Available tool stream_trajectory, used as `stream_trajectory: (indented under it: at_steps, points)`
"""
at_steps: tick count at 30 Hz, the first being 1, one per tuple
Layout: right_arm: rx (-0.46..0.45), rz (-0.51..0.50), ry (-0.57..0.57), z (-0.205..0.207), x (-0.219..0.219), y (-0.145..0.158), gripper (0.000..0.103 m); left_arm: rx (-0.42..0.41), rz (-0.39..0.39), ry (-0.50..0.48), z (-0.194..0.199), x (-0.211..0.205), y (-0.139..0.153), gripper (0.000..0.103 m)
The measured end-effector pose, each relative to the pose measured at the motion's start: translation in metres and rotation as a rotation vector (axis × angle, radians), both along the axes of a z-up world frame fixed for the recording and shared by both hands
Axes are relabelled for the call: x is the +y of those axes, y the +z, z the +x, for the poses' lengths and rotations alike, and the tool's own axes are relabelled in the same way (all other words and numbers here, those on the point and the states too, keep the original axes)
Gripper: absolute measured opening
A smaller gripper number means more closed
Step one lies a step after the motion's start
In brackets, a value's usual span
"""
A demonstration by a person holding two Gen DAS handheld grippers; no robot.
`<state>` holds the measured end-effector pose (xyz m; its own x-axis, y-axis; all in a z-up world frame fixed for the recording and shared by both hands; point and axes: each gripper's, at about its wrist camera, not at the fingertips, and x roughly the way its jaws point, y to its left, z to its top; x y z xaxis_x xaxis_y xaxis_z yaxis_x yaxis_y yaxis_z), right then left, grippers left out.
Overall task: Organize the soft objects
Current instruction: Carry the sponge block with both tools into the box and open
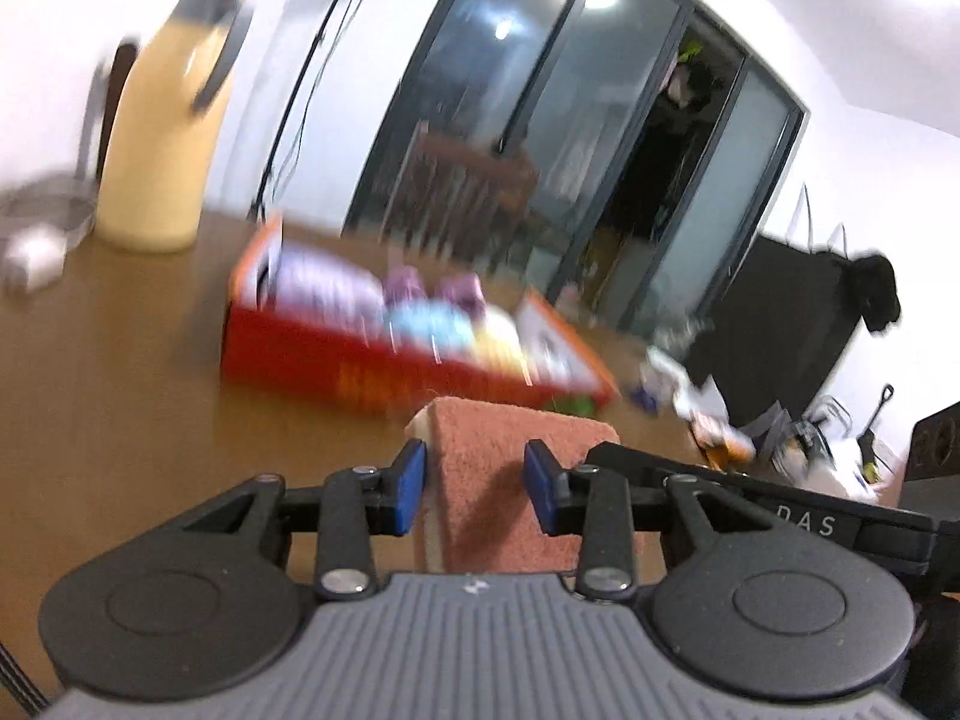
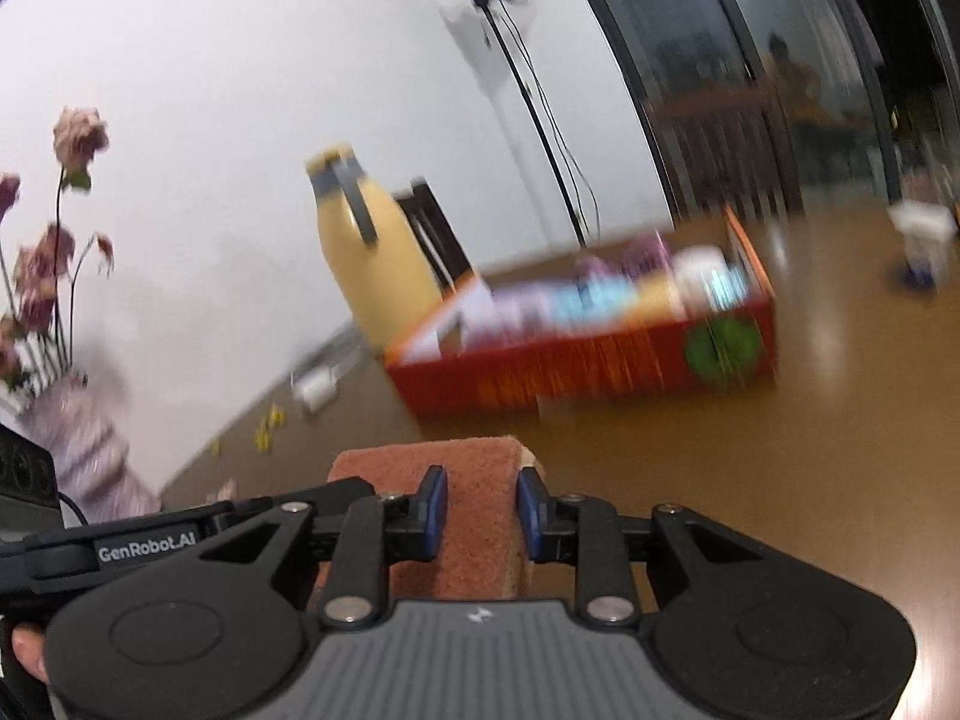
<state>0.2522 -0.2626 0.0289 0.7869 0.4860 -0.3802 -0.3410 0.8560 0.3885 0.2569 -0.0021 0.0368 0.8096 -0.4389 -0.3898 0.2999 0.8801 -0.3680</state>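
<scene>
Bare counter (image 2: 840, 420) lies open between the sponge block (image 2: 474, 504) and the red box (image 2: 576, 366); a yellow jug (image 2: 378, 258) stands behind the box's left end.

sponge (image 1: 510, 480): rectangular block, terracotta-pink scouring face uppermost, pale cream foam layer showing along one edge. seen also from the right wrist (image 2: 480, 510), same face up, cream layer at the far right edge. it sits between blue pads in both views, raised above the brown bench (image 1: 120, 390).

red box (image 1: 372, 372): open, low-walled, orange inner flaps, a green round mark on one side. it stands on the bench beyond the sponge, well apart from it. contents: blurred soft items in purple, light blue, yellow and white.
</scene>
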Motion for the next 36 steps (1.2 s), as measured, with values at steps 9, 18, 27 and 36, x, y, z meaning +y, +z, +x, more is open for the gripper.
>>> stream_trajectory:
  at_steps: [9,18,27,36]
  points:
    - [0.024,0.026,-0.047,0.164,0.050,0.010,0.026,0.044,0.038,0.074,0.160,0.029,0.015,0.037]
    - [0.106,-0.103,-0.113,0.213,0.072,-0.038,0.030,0.022,0.249,0.074,0.206,0.009,-0.033,0.031]
    - [0.021,-0.150,-0.125,0.186,0.062,-0.003,0.050,0.055,0.203,0.069,0.185,0.014,-0.020,0.047]
    - [-0.075,-0.239,-0.182,0.110,0.012,0.058,0.060,-0.063,0.216,0.075,0.112,0.004,0.046,0.057]
